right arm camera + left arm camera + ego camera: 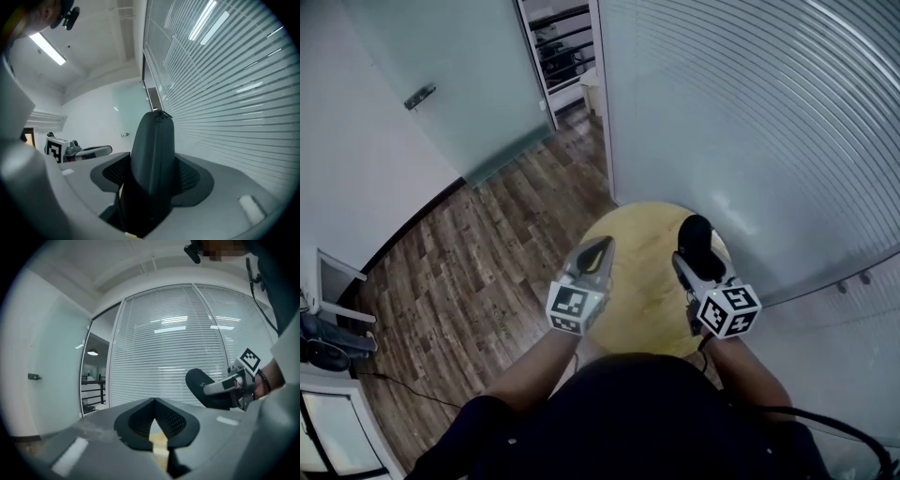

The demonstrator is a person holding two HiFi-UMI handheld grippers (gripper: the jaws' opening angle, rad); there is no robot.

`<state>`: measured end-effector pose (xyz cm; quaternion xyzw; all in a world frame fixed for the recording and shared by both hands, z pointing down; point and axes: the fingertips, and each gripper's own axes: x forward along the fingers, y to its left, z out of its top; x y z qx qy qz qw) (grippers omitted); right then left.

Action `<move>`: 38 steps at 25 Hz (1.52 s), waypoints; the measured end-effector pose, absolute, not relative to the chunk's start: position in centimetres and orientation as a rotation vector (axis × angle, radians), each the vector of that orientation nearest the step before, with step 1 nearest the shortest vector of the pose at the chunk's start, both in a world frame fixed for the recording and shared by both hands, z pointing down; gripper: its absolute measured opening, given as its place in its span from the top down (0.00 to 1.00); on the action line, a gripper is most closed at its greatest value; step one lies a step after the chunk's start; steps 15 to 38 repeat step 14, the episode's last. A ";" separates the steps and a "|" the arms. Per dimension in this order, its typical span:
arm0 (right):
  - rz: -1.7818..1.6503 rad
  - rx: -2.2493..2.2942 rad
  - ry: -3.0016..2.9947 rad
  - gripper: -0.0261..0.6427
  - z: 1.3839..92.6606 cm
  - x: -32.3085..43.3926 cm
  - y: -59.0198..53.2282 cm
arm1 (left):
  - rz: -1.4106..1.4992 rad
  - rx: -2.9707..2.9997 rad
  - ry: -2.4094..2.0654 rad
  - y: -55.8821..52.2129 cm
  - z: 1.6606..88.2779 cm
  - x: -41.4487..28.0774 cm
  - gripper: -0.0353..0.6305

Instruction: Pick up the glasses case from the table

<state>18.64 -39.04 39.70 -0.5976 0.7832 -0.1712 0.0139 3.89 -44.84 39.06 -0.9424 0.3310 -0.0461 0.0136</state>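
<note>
My right gripper (687, 259) is shut on the black glasses case (695, 235), which is held above the round wooden table (637, 286). In the right gripper view the case (152, 150) stands up between the jaws, and both pads press its sides. The left gripper view shows the same case (203, 386) in the right gripper (226, 387) at the right. My left gripper (601, 247) hangs over the table's left part. Its fingertips (153, 401) meet with nothing between them. It also shows in the right gripper view as the left gripper (101, 150) at the left.
A curved glass wall with blinds (750, 122) runs close behind and to the right of the table. Wood floor (487, 272) lies to the left, with a frosted glass door (450, 84) beyond it. A cable (403, 384) and some gear (323, 342) lie at the far left.
</note>
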 end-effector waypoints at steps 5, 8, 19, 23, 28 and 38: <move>-0.493 -1.849 2.439 0.53 38.4 18.0 -39.0 | -0.145 -2.928 1.032 -44.5 38.5 3.6 0.94; -0.478 -1.842 2.453 0.53 38.2 17.7 -38.6 | -0.142 -2.927 1.036 -44.2 38.4 3.7 0.94; -0.460 -1.854 2.468 0.53 37.2 18.1 -39.4 | -0.132 -2.944 1.027 -44.9 37.8 4.5 0.94; -0.460 -1.854 2.468 0.53 37.2 18.1 -39.4 | -0.132 -2.944 1.027 -44.9 37.8 4.5 0.94; -0.460 -1.854 2.468 0.53 37.2 18.1 -39.4 | -0.132 -2.944 1.027 -44.9 37.8 4.5 0.94; -0.460 -1.854 2.468 0.53 37.2 18.1 -39.4 | -0.132 -2.944 1.027 -44.9 37.8 4.5 0.94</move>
